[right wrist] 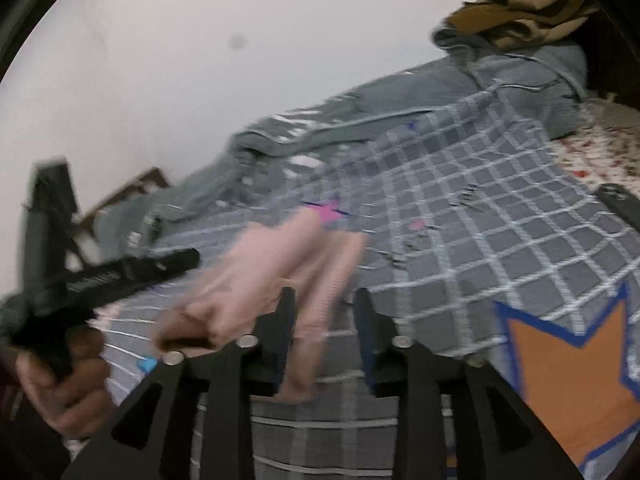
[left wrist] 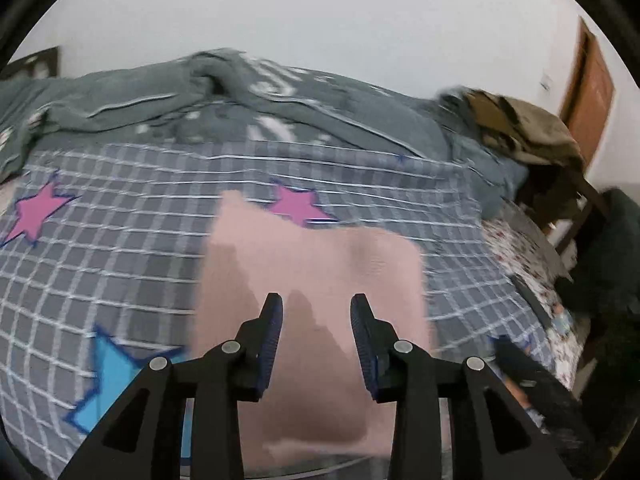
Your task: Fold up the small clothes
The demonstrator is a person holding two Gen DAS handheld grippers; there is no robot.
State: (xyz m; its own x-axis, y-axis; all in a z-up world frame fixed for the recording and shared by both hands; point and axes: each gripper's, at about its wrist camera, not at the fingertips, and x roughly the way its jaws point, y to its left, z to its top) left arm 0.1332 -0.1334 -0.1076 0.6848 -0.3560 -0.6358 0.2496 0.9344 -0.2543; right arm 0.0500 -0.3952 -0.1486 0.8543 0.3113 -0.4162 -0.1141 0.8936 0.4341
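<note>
Fold just laid: your left tool (left wrist: 316, 316) and right tool (right wrist: 325, 312) stand part-open, holding nothing, above the pink garment (left wrist: 312, 264). Next, regrip its edge.

The left wrist view looks down along its fingers, close over the pink garment (left wrist: 312, 276) on the checked bed cover (left wrist: 120, 248). The right wrist view (tilted, blurred) looks across the same cover (right wrist: 460, 208) and garment (right wrist: 256, 276) from the right.

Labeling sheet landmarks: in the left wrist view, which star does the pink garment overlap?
The upper-middle pink star; the pink garment covers its lower edge. The left pink star and blue star lie clear.
</note>
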